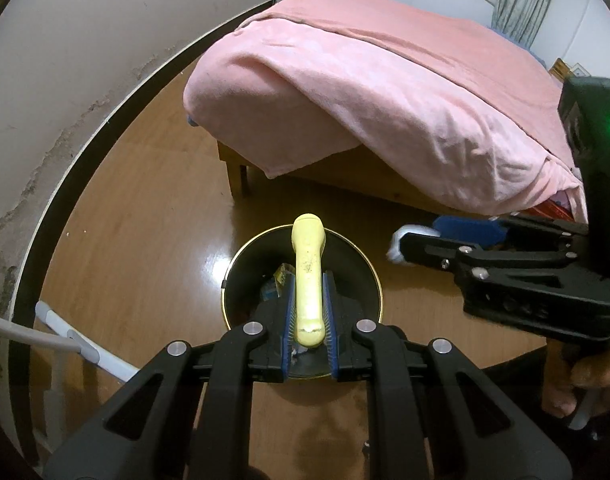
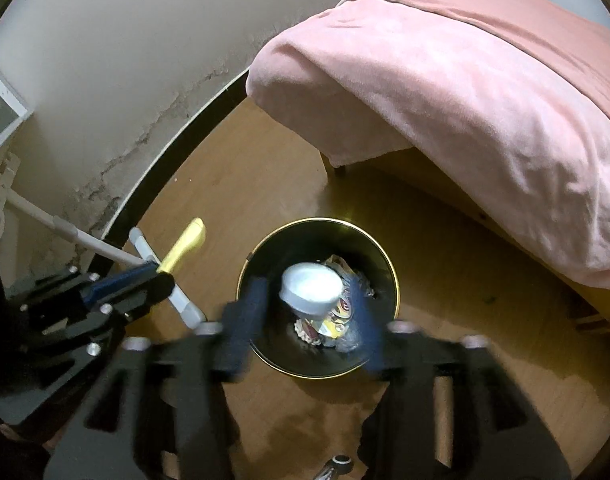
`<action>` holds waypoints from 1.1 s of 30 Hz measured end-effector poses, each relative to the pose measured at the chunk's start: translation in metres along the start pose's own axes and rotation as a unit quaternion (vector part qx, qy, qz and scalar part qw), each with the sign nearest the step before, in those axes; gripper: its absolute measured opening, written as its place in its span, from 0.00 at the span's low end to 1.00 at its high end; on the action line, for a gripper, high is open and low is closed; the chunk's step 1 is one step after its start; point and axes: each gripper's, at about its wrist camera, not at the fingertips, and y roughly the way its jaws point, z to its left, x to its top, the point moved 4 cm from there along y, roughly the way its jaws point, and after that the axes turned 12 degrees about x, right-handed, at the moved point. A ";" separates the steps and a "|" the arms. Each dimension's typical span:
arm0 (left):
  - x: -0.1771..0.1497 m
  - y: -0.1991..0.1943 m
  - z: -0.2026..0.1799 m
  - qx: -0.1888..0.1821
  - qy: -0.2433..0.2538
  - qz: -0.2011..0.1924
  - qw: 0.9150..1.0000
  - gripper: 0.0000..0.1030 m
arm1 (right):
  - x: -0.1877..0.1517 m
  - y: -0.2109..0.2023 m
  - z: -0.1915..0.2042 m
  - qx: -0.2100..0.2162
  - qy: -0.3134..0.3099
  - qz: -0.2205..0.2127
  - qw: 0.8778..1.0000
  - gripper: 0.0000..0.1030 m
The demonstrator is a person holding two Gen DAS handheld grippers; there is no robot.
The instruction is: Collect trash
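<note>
We are at the drop: our right gripper (image 2: 309,312) gapes above the black bin (image 2: 389,264), the white cup (image 2: 311,290) falling in. Next, our left gripper (image 1: 308,316), clamping the yellow handle (image 1: 308,276) over that bin, should release.

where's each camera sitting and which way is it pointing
Left wrist: on the left gripper, looking down at the bin; its fingers hold a yellow handle; a hand shows at right.
Right wrist: on the right gripper, above the bin; open fingers, white cup between them.
Shared: bin, pink bed, each other's gripper.
</note>
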 end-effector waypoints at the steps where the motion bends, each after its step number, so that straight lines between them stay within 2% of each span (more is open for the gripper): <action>1: 0.000 0.001 -0.001 -0.002 -0.001 0.005 1.000 0.22 | 0.002 -0.003 0.000 0.000 0.001 -0.007 1.000 0.75; 2: 0.000 0.002 -0.001 -0.002 -0.002 0.005 1.000 0.39 | 0.003 -0.006 0.000 0.000 0.002 -0.014 1.000 0.75; 3: 0.000 0.001 -0.001 0.001 -0.004 0.001 1.000 0.52 | 0.004 -0.008 -0.001 0.001 0.002 -0.017 1.000 0.75; 10: 0.000 0.004 -0.003 0.006 -0.007 0.004 1.000 0.60 | 0.006 -0.014 -0.005 -0.002 0.010 -0.024 1.000 0.75; 15: 0.000 -0.007 -0.001 0.021 -0.006 -0.019 1.000 0.81 | 0.006 -0.023 -0.001 -0.010 0.005 -0.029 1.000 0.77; 17: 0.000 -0.016 0.002 0.030 -0.003 -0.028 0.999 0.86 | 0.008 -0.030 0.005 -0.009 0.000 -0.034 0.999 0.81; 19: 0.001 -0.030 0.006 0.038 -0.003 -0.035 0.999 0.86 | 0.014 -0.044 0.016 -0.004 -0.004 -0.046 0.999 0.82; 21: 0.003 -0.052 0.016 0.039 -0.012 -0.049 0.998 0.90 | 0.022 -0.058 0.030 0.004 -0.010 -0.058 0.998 0.83; 25: 0.004 -0.115 0.048 0.068 -0.039 -0.072 0.994 0.90 | 0.039 -0.086 0.069 0.012 -0.047 -0.076 0.996 0.84; 30: -0.009 -0.215 0.097 0.108 -0.085 -0.104 0.985 0.92 | 0.053 -0.114 0.149 0.035 -0.109 -0.084 0.990 0.87; 33: -0.031 -0.270 0.137 0.137 -0.125 -0.120 0.975 0.93 | 0.052 -0.126 0.211 0.066 -0.156 -0.083 0.982 0.88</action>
